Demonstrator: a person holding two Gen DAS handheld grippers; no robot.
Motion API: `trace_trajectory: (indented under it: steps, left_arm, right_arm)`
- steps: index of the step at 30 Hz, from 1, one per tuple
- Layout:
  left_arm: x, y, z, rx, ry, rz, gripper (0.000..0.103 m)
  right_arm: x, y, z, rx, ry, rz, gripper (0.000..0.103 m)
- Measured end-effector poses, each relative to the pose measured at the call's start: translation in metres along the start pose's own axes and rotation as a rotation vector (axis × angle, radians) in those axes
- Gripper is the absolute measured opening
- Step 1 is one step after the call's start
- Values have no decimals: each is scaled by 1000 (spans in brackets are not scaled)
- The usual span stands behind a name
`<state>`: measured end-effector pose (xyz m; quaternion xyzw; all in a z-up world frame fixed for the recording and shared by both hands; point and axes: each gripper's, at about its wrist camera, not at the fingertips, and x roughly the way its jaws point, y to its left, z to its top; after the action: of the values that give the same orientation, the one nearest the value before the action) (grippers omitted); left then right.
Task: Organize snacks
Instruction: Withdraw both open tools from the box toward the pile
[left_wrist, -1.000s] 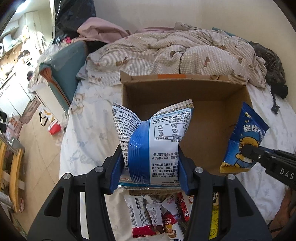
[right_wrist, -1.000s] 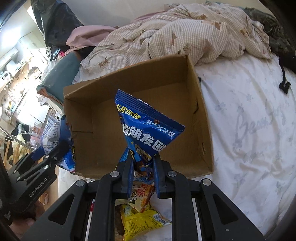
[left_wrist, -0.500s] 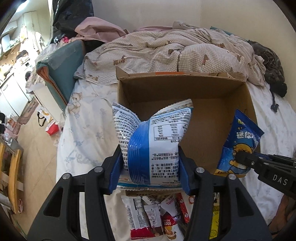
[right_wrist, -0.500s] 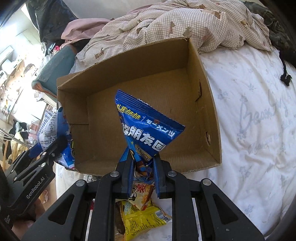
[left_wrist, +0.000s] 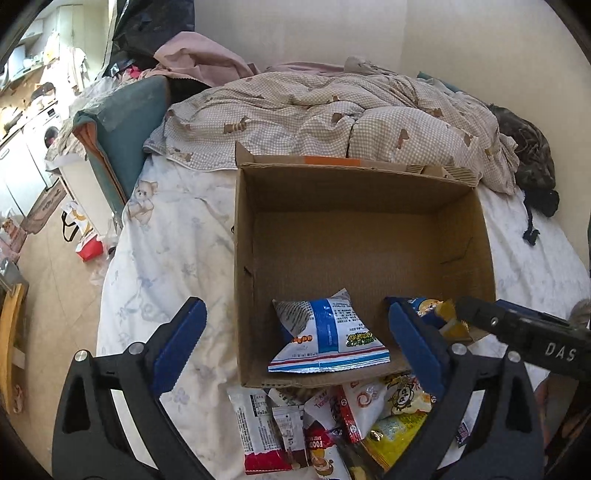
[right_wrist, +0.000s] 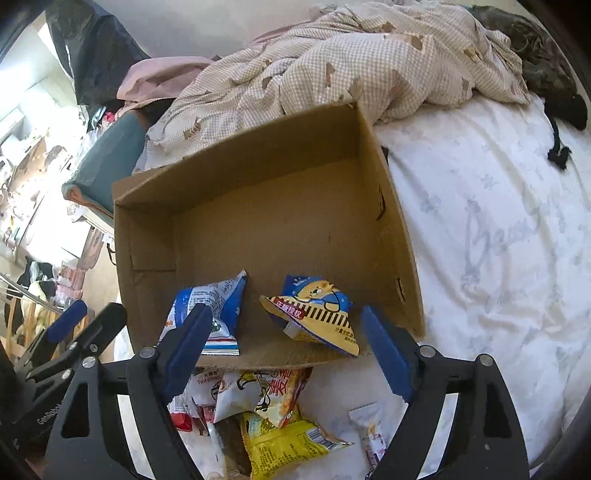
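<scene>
The cardboard box (left_wrist: 354, 236) sits open on the bed sheet (left_wrist: 166, 251). Both grippers hover over its near wall, the left gripper (left_wrist: 295, 343) and the right gripper (right_wrist: 286, 347) opening their jaws wide, gripping nothing. Inside, against that wall, lie the white-and-blue snack bag (left_wrist: 328, 339) and the blue-and-yellow snack bag (right_wrist: 314, 314), apart. More snacks (right_wrist: 273, 417) lie just outside it.

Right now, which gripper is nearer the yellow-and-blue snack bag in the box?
Right. The right gripper, jaws opening, brackets the yellow-and-blue bag without touching it; the left gripper, also opening, sits over the white-and-blue bag beside it.
</scene>
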<state>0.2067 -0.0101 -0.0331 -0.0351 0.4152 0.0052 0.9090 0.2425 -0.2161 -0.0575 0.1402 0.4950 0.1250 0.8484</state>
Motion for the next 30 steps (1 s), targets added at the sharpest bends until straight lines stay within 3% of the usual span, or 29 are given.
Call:
trace_trajectory:
  steps: [12, 26, 30]
  left_arm:
    - [-37, 14, 0, 2, -125, 26, 98]
    - [-72, 32, -19, -55, -107, 23, 98]
    - [-83, 33, -28, -50, -104, -16, 98]
  right_arm:
    - [-28, 12, 0, -26, -85, 53, 86]
    - [-68, 23, -30, -67, -121, 82, 86]
    - [-76, 25, -40, -69, -128, 90, 86]
